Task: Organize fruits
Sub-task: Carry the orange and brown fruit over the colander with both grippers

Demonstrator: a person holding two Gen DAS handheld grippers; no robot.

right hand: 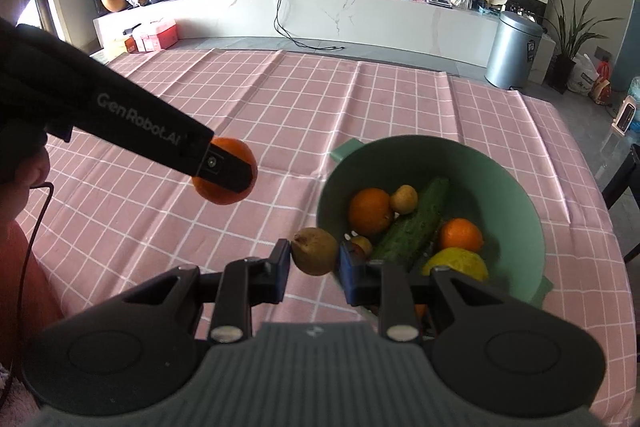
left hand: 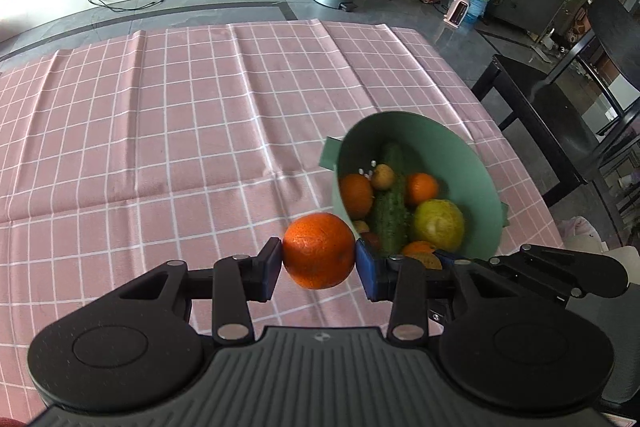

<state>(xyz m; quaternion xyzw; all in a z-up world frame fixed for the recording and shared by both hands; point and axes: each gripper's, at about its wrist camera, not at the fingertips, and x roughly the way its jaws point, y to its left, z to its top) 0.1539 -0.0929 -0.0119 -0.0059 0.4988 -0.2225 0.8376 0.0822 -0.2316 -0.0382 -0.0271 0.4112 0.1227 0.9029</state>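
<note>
Left gripper (left hand: 319, 259): clamped on an orange (left hand: 319, 250), held above the pink cloth (left hand: 160, 131)
Right gripper (right hand: 314, 259): clamped on a brown kiwi-like fruit (right hand: 315, 251), beside the green bowl (right hand: 516, 203)
Advice: lower each fruit onto bare cloth, well apart, before letting go
Bowl count: at least two oranges, one cucumber (right hand: 414, 221), one yellow-green fruit, one small brown fruit

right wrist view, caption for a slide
Right tongs grip a kiwi beside the green bowl; left tongs hold an orange.

"GenRobot.AI" on left gripper (right hand: 224, 167) body
</note>
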